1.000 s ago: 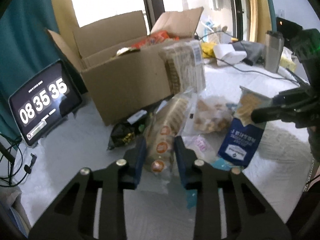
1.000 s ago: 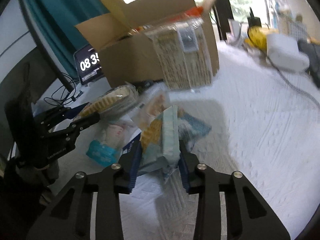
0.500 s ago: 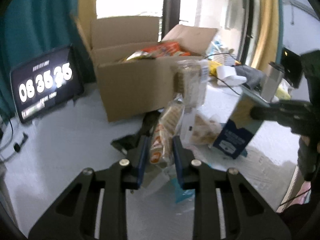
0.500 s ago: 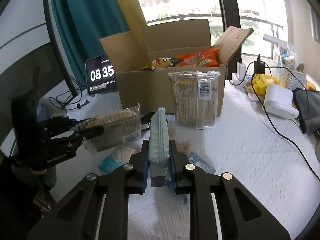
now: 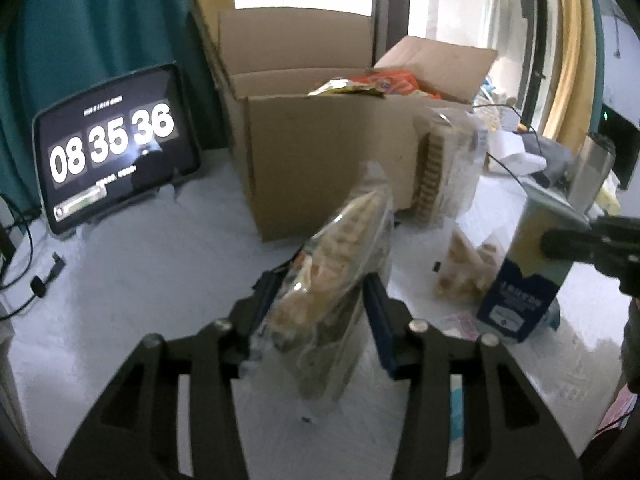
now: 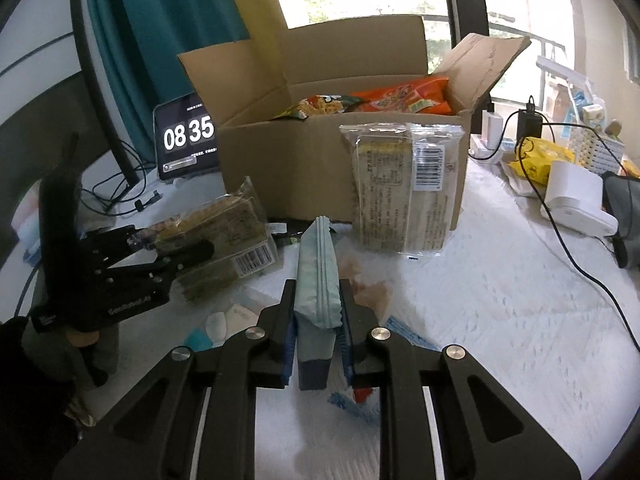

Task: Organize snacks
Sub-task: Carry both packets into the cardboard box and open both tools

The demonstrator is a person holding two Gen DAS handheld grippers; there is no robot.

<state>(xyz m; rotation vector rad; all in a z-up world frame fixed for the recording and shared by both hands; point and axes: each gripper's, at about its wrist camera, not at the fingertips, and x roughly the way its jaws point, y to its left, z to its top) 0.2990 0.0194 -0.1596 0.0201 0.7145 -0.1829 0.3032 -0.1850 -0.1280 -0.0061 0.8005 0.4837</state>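
Gripping a pale blue pouch (image 6: pixel 318 280) edge-on, the right gripper (image 6: pixel 317 312) has its jaws drawn narrow, both pads pressed flat on the pouch's sides above the white cloth (image 6: pixel 500 320). From the left wrist view the same pouch (image 5: pixel 528 268) shows its dark blue lower half, lifted beside loose snacks (image 5: pixel 464 272) on the cloth.

The left gripper (image 5: pixel 320 312) carries a clear pack of biscuits (image 5: pixel 340 264), tilted up and away from it. Its jaws have just been opening and stand at middling width; the pack sits between them, but motion blur hides whether the pads press on it. In the right wrist view the left gripper (image 6: pixel 188 256) and its pack (image 6: pixel 224 232) hang just left of the pouch.

Behind both stands an open box (image 6: pixel 320 152) with orange and green bags (image 6: pixel 400 98) inside. A flat cracker pack (image 6: pixel 404 188) leans upright against the box's front wall. A clock tablet (image 5: pixel 116 144) is propped to the left of the box, and a white charger (image 6: pixel 576 196) with cables lies well to the right.
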